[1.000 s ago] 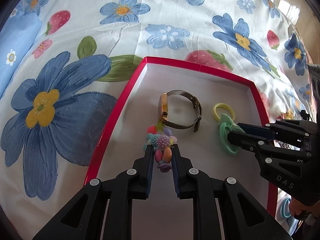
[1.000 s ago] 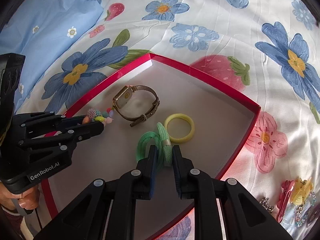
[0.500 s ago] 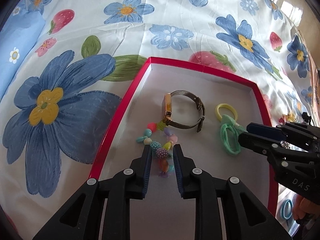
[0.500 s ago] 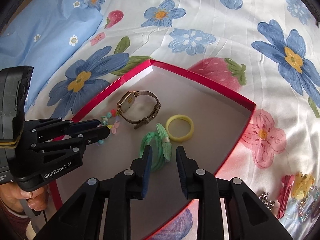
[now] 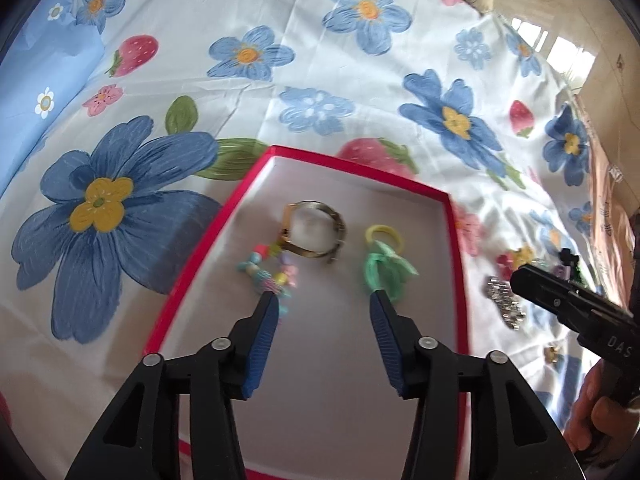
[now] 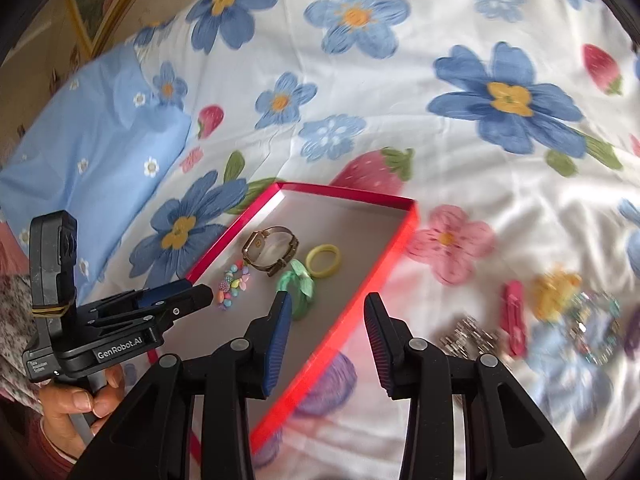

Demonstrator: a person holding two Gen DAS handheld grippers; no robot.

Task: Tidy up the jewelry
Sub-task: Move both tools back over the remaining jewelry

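Observation:
A red-rimmed tray (image 5: 192, 264) with a grey floor lies on the flowered bedsheet. In it are a gold watch (image 5: 316, 236), a pastel bead bracelet (image 5: 268, 276), a green hair tie (image 5: 384, 272) and a yellow ring tie (image 5: 382, 236). My left gripper (image 5: 322, 298) hovers above the tray, jaws opening, with nothing between them; the beads lie just past its left fingertip. My right gripper (image 6: 329, 298) hangs over the tray's right rim (image 6: 396, 248), jaws opening and empty, with the green hair tie (image 6: 298, 286) beyond its left finger.
Loose pieces lie on the sheet right of the tray: a silver chain (image 6: 468, 336), a pink clip (image 6: 514, 316), a yellow claw clip (image 6: 556, 288) and a sparkly bracelet (image 6: 596, 324). A blue pillow (image 6: 92, 152) sits far left. A hand (image 6: 76, 400) holds the left gripper (image 6: 204, 294).
The left gripper let go of the bead bracelet and the right let go of the green hair tie. Both opened and drew back and up; the right one swung toward the tray's right rim.

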